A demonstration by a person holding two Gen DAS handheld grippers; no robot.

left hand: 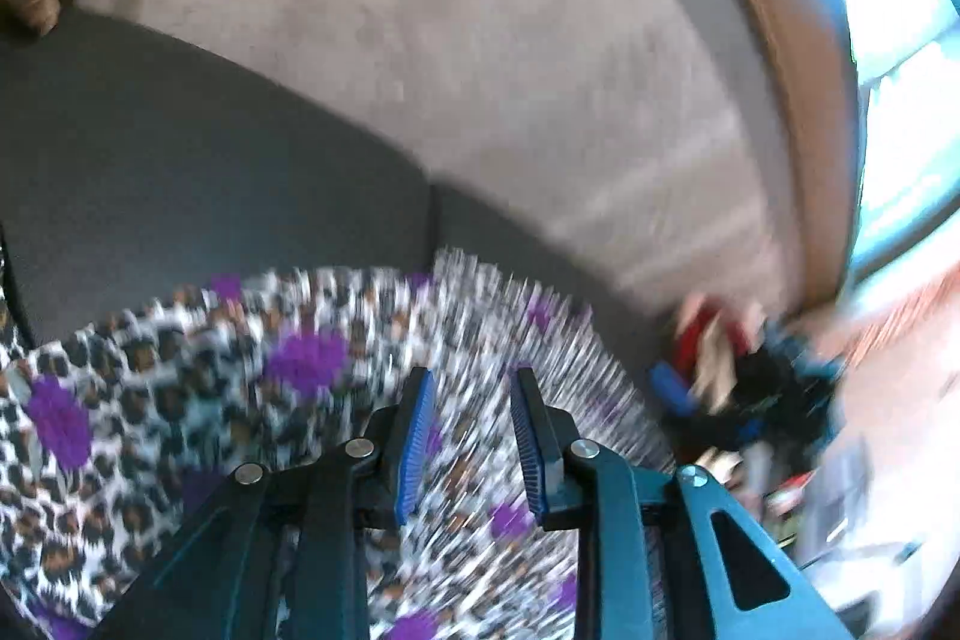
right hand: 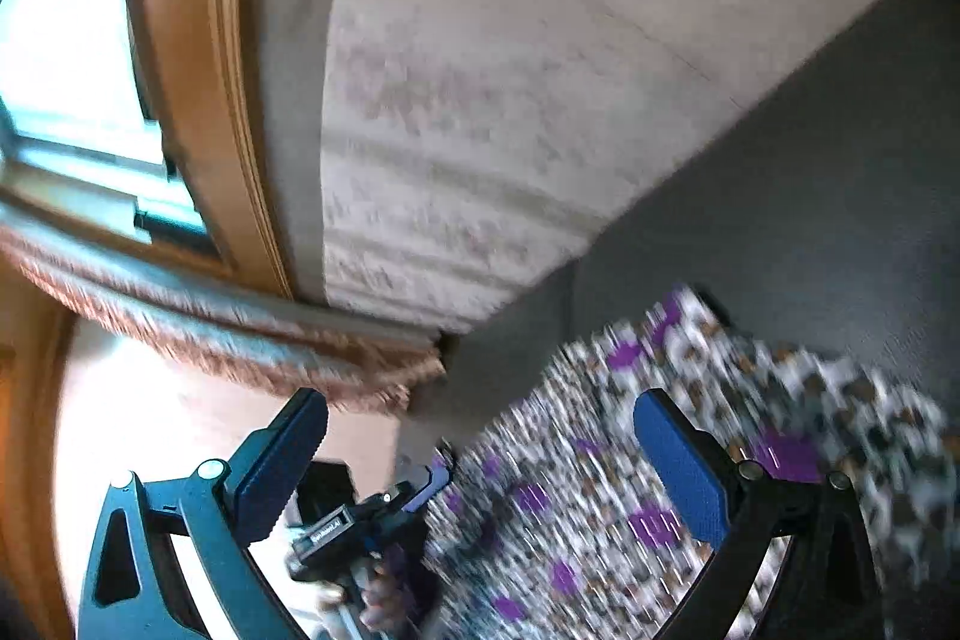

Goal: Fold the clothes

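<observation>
While both claws gape empty, the leopard-print garment [left hand: 180,400] lies directly beneath the left claw [left hand: 471,436]; the right claw [right hand: 480,466] hovers beside it.

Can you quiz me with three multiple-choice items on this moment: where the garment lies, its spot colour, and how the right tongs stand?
1. The leopard-print garment lies on:
A. a dark grey surface
B. a wooden floor
C. a glass shelf

2. The garment's large spots are:
A. green
B. purple
C. yellow

3. The right tongs are:
A. shut on the garment
B. shut on nothing
C. open, with nothing between the pads

Answers:
1 A, the dark grey surface spreads out from under the cloth's far edge in both wrist views.
2 B, purple blotches stand out on the print.
3 C, the blue pads stand wide apart above the cloth in the right wrist view.
</observation>
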